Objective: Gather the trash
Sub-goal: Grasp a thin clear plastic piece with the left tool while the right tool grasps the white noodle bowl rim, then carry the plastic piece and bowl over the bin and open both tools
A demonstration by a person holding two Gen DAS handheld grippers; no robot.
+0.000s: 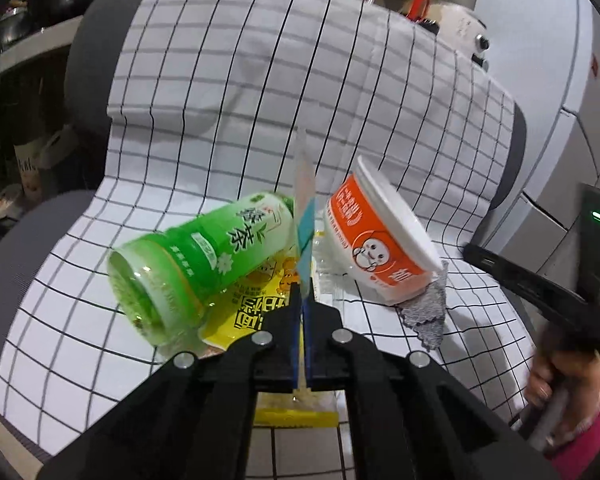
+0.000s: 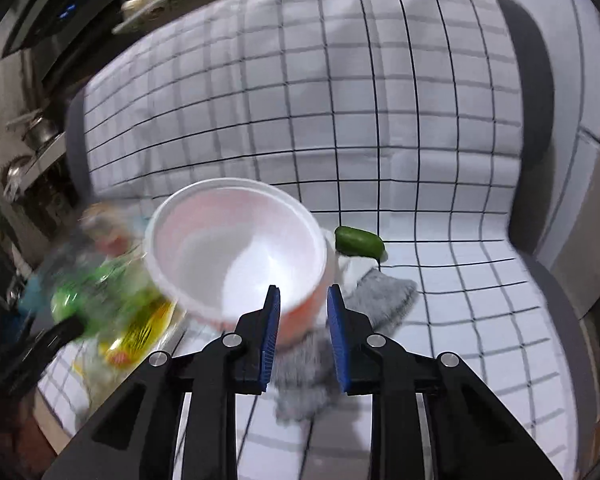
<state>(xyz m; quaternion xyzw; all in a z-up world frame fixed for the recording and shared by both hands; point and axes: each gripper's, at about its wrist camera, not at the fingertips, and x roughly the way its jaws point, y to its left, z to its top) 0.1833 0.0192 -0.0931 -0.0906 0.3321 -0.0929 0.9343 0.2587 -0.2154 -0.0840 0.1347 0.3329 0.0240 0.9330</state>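
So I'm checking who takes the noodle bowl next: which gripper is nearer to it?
Right. The right gripper is open, its fingertips straddling the near rim of the noodle bowl. The left gripper is shut on a clear wrapper, left of the bowl.

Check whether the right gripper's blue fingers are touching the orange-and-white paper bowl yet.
Apart. The right wrist view shows the right gripper open, its blue fingers flanking the orange-and-white paper bowl with visible gaps on both sides.

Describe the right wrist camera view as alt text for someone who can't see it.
The open right gripper reaches toward a white and orange bowl tipped on a gray cloth, on a chair covered with a checked sheet. A green cucumber lies behind the bowl; a blurred green bottle sits left.
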